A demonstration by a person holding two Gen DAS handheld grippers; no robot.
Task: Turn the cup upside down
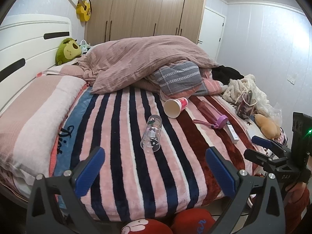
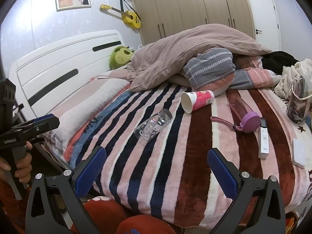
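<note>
A clear glass cup (image 1: 151, 134) with small printed figures lies on its side on the striped blanket (image 1: 126, 165), its mouth toward me. It also shows in the right wrist view (image 2: 153, 125). A pink and white paper cup (image 1: 175, 106) lies on its side behind it, also in the right wrist view (image 2: 197, 100). My left gripper (image 1: 155, 170) is open and empty, short of the glass cup. My right gripper (image 2: 157, 170) is open and empty, near the bed's front edge. The right gripper also shows in the left wrist view (image 1: 257, 148), and the left gripper in the right wrist view (image 2: 43, 123).
A pink bottle with a purple lid (image 2: 243, 113), a white remote (image 2: 263, 140) and a patterned bag (image 2: 298, 103) lie at the right. A heaped duvet (image 2: 191, 52) fills the back. A pillow (image 1: 33, 113) lies at the left. Red slippers (image 1: 161, 224) are below.
</note>
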